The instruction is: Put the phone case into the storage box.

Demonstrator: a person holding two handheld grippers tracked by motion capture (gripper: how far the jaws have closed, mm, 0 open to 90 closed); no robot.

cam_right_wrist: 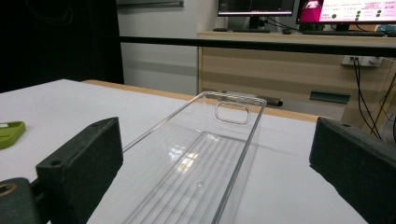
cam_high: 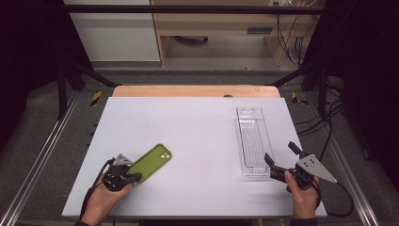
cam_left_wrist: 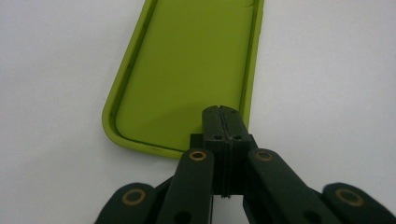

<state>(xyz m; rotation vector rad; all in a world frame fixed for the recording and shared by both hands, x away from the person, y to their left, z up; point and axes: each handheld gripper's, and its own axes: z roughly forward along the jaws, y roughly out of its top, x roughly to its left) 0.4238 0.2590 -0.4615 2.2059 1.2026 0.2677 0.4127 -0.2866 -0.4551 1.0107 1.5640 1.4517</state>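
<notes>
Left gripper (cam_left_wrist: 223, 112) pinched shut on green phone case (cam_left_wrist: 187, 70); right gripper (cam_high: 282, 157) spread wide beside clear tray (cam_high: 254, 141).

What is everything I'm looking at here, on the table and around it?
phone case: one, lime green, near left part of the table, hollow side up in the left gripper view, its near end under the left claw
clear tray: one, see-through plastic, long and narrow, right part of the table, handle hole at its far end
table: one, white top with a wooden edge at the back
desk: one, light wood, behind the table
monitors: two, lit, on the desk
cables: several, hanging at the back right
left claw: one, black, jaws together at the case's end
right claw: one, black, jaws wide apart at the tray's near end
hands: two, each holding a claw
</notes>
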